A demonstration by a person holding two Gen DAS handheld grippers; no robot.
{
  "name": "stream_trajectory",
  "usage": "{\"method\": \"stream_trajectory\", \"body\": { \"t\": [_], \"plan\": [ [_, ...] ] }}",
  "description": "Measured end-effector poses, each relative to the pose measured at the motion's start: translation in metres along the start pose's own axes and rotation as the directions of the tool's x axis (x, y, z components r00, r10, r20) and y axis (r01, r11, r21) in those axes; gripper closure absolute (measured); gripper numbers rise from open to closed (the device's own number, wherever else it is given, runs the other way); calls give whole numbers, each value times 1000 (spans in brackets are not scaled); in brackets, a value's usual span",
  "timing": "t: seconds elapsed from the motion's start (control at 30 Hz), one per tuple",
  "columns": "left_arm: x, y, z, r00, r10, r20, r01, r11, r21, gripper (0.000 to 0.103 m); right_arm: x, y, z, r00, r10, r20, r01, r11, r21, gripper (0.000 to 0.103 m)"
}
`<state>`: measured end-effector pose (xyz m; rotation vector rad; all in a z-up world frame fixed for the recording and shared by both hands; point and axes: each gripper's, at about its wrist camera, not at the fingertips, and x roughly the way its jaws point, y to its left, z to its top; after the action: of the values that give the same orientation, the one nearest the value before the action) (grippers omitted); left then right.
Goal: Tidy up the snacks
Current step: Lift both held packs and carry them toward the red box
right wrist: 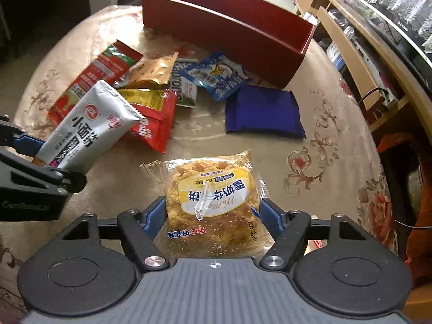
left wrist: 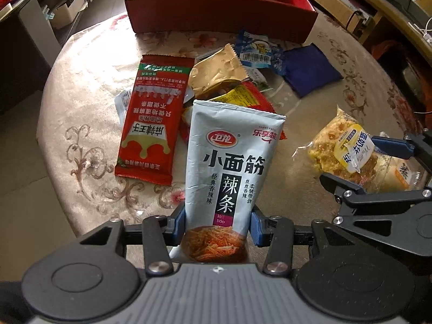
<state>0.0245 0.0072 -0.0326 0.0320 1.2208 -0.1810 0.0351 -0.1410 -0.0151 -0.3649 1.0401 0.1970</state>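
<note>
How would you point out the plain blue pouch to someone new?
Start at the long red box at the table's far side. Just before its right end lies a flat, dark blue fabric-like pouch, apart from the snack pile. Unlike the blue-and-white printed packet beside it, it carries no print.

Soft daylight, glare on the tablecloth (left wrist: pixel 89 86) — sharp centre, fisheye-bent dark edges.

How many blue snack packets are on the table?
2. A blue-and-white printed packet lies by the red box; a plain dark blue pouch lies just beside it. The pile could hide others.
</note>
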Motion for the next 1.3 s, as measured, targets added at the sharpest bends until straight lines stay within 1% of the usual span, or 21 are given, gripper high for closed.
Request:
{"method": "stream_trajectory", "body": {
  "t": [0.03,0.1,0.13,0.17,0.2,0.23,0.27,0.33,0.43,0.47,0.5,0.57,0.67,0.7,0.77,0.8,0.87,0.93,1.0,1.17,1.3],
  "plan": [
    [-2,-1,-1,1000,-1,3,1,1000,-4,58,-3,-1,-1,1000,3,8,-3,1000,8,25],
    [-7,-2,-3,1000,-6,16,6,1000,-6,58,-10,-2,-1,1000,12,28,-13,1000,25,34],
    [-11,-3,-2,1000,-8,27,8,1000,-6,58,-14,-3,-1,999,19,38,-21,999,37,37],
    [-14,-5,-2,999,-8,35,8,1000,-5,58,-17,-4,-1,999,23,47,-25,999,46,45],
    [-16,-6,-1,999,-6,43,6,1000,-3,58,-19,-6,-1,998,32,54,-35,998,56,62],
    [-18,-7,-1,999,-1,49,1,1000,0,58,-20,-7,0,998,44,54,-48,997,66,70],
    [-20,-7,0,999,4,52,-4,1000,0,58,-18,-8,0,997,56,47,-59,996,72,72],
    [-21,-5,2,999,7,52,-7,1000,-4,58,-14,-10,1,999,45,29,-47,997,67,69],
    [-17,-1,4,999,-8,35,8,1000,-13,58,-15,-17,0,995,94,36,-97,992,84,51],
    [-16,0,5,999,-17,33,17,1000,-16,58,-16,-20,0,994,104,31,-107,990,94,32],
    [-15,1,6,999,-27,31,28,999,-19,58,-15,-21,-2,994,109,24,-111,989,94,20],
    [-13,3,6,999,-48,24,48,998,-26,58,-12,-20,-5,994,105,6,-105,990,98,20],
    [-10,6,6,996,-87,6,87,995,-37,58,2,-15,-6,990,132,-50,-125,986,113,19],
    [-10,7,6,995,-95,2,95,995,-39,58,8,-10,-4,990,121,-68,-114,988,101,19],
    [-11,10,5,995,-97,5,97,995,-38,58,18,5,-4,990,100,-99,-96,994,50,18],
    [-12,12,5,996,-93,8,93,995,-41,58,21,13,-4,991,84,-100,-83,996,20,17],
    [-11,16,4,997,-83,4,83,995,-46,58,26,28,-3,995,27,-92,-32,998,-56,17],
    [-8,20,3,997,-78,-9,77,996,-51,58,26,30,-1,995,21,-95,-26,999,-48,19],
    [-7,22,1,997,-73,-10,72,996,-52,58,23,28,-2,996,24,-90,-27,999,-37,25],
    [-13,21,-3,998,-60,9,61,997,-47,58,9,14,-10,995,75,-72,-72,996,53,29],
    [-27,16,-4,997,-58,47,60,997,-42,58,-8,10,-14,995,99,-24,-96,990,102,34]
  ]
}}
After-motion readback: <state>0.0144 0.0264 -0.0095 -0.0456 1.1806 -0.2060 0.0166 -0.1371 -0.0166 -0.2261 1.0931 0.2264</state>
